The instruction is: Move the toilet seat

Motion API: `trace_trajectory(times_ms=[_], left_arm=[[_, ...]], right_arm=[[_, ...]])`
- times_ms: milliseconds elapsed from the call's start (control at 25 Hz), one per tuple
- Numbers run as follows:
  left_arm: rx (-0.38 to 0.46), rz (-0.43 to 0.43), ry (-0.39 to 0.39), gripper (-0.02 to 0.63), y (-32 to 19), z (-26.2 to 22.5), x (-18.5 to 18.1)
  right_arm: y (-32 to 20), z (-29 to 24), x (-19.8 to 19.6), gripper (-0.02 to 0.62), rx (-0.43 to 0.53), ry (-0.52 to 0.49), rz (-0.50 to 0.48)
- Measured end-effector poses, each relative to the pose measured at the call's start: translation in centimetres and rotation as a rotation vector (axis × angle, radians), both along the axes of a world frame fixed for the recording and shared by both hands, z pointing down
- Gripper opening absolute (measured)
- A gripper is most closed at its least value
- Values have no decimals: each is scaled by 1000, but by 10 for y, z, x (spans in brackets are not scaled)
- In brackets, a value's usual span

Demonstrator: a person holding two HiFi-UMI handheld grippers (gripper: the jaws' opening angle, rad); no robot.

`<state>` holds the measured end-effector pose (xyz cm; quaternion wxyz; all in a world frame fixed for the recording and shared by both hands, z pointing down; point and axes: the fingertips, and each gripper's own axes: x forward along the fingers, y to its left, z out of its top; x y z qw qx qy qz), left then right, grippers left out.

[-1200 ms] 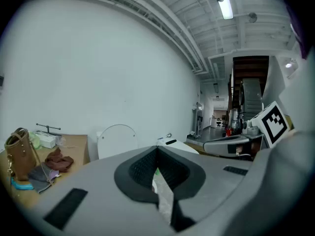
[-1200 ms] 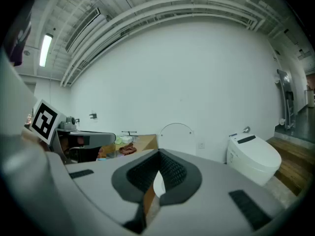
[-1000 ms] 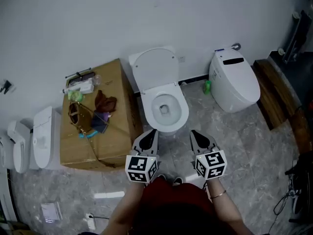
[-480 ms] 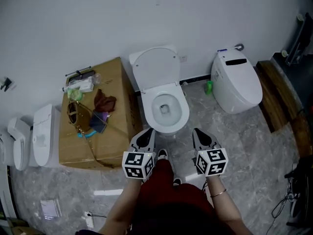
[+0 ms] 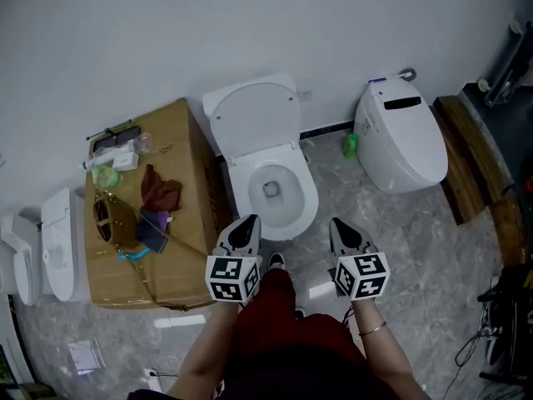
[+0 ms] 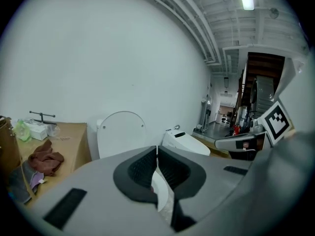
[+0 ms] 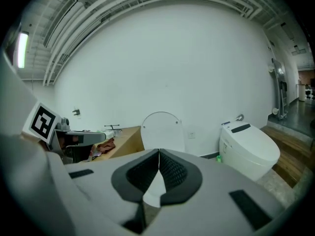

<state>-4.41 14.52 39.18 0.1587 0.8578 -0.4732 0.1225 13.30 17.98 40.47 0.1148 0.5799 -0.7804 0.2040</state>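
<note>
Standing upright: white toilet seat [image 5: 252, 120], bowl open.

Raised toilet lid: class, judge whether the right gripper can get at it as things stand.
Probably yes. The right gripper, shut and empty, hangs just in front of the bowl. Only that open bowl lies between it and the raised toilet lid behind, so it should only need to reach across.

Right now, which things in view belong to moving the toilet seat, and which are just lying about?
Belongs to the job:
- toilet in the middle, its lid raised against the wall
- left tool and right tool, both shut and empty

Just lying about:
- cardboard box with a brown cloth on it
- closed toilet at the right
- green bottle beside it
</note>
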Motion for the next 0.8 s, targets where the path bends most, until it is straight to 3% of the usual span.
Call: trace_trajectory(times_ms=[360,800], left_arm=[[-83,-4,10,29,-92,31,-14],[-190,-8,-2,29,-129,76,-27]], right_arm=[[-93,25,-13,17,-75,-10,13],[-140,62,-25,17,-174,4,-5]])
